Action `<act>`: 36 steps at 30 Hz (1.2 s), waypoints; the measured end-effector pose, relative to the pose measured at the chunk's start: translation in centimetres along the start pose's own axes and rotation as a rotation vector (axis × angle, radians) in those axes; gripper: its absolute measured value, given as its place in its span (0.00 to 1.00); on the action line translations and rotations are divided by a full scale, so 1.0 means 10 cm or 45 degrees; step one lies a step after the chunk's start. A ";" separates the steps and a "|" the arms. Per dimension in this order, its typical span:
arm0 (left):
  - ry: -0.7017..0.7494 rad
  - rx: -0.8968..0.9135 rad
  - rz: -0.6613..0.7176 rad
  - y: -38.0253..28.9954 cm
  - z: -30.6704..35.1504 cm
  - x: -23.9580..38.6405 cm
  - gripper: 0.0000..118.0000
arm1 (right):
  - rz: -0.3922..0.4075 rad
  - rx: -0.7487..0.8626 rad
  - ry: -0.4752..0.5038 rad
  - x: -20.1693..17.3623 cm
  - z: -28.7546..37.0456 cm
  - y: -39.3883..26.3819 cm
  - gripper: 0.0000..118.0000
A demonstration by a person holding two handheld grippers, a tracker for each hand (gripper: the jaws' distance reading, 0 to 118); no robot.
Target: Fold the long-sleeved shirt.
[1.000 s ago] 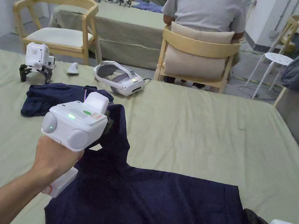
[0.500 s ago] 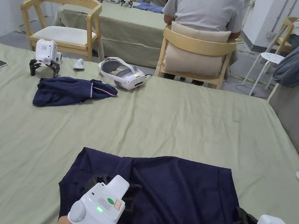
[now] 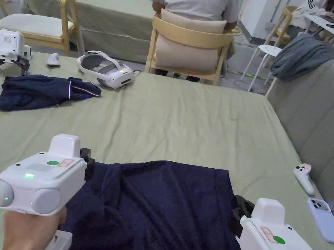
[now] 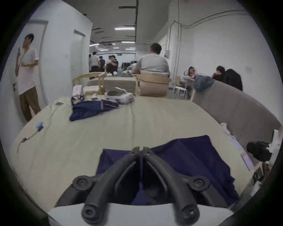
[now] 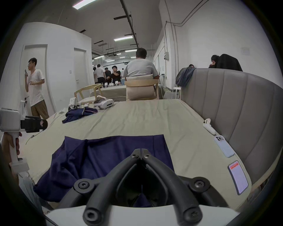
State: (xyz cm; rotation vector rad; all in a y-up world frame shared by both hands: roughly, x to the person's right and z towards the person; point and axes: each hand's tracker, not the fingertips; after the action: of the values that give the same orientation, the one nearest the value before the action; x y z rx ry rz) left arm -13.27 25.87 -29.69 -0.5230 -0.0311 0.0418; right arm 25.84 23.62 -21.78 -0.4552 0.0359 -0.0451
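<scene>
The long-sleeved shirt (image 3: 158,207), dark navy and soft with loose wrinkles, lies partly folded into a rough rectangle at the near edge of the surface, its far edge straight and its left side more rumpled. It rests on a wide bed (image 3: 183,124) covered in a pale green sheet, with a grey padded headboard (image 3: 313,113) along the right side. Farther back to the left lies a second navy garment (image 3: 42,91) with a thin striped trim, and beyond it a white headset (image 3: 106,69) and a spare gripper device (image 3: 9,47) standing on the sheet. Behind the bed stand 2 wooden chairs; a person in a grey shirt (image 3: 199,4) sits in the nearer one, back turned. A white controller (image 3: 303,176) and a phone (image 3: 324,219) lie by the headboard on the right. The left gripper (image 4: 141,150), held in a hand (image 3: 31,232) above the shirt's left far corner, has its jaws brought together tip to tip; whether cloth is pinched between them cannot be told. The right gripper (image 5: 141,151) sits over the shirt's right edge, its jaws likewise closed at the tips, and a grip on the fabric cannot be told either.
</scene>
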 end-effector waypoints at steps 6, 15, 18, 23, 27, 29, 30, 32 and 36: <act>-0.061 -0.054 0.091 -0.05 -0.16 -0.13 0.04 | -0.003 -0.099 -0.023 0.20 -0.54 0.03 0.26; -0.071 -0.176 0.103 -0.19 -0.67 -0.21 0.04 | -0.030 -0.405 -0.066 0.74 -2.48 0.27 1.00; -0.062 -0.211 0.114 -0.24 -0.81 -0.29 0.04 | -0.058 -0.527 -0.040 0.86 -2.94 0.20 0.94; -0.034 -0.240 0.142 -0.25 -0.91 -0.46 0.05 | -0.046 -0.577 -0.021 0.85 -3.07 0.14 0.50; -0.059 -0.294 0.268 -0.17 -1.18 -0.87 0.88 | -0.094 -0.581 -0.012 0.86 -2.96 0.18 0.06; -0.065 -0.329 0.282 -0.03 -1.34 -1.01 0.91 | -0.059 -0.577 -0.017 0.82 -2.95 0.18 0.06; -0.093 -0.258 0.319 0.02 -1.40 -1.11 0.91 | -0.043 -0.588 -0.015 0.82 -2.96 0.17 0.06; -0.174 -0.366 0.286 0.12 -1.61 -1.15 0.93 | -0.051 -0.606 -0.033 0.84 -3.06 0.08 0.06; -0.329 -0.585 0.258 0.09 -2.07 -1.17 0.92 | -0.098 -0.604 -0.053 0.82 -3.04 0.13 0.06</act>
State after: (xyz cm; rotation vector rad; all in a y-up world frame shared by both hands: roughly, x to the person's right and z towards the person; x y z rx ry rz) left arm -24.19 15.77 -48.26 -0.9766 -0.2445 0.3053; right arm 32.72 11.08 -49.85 -0.9316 -0.0128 -0.1040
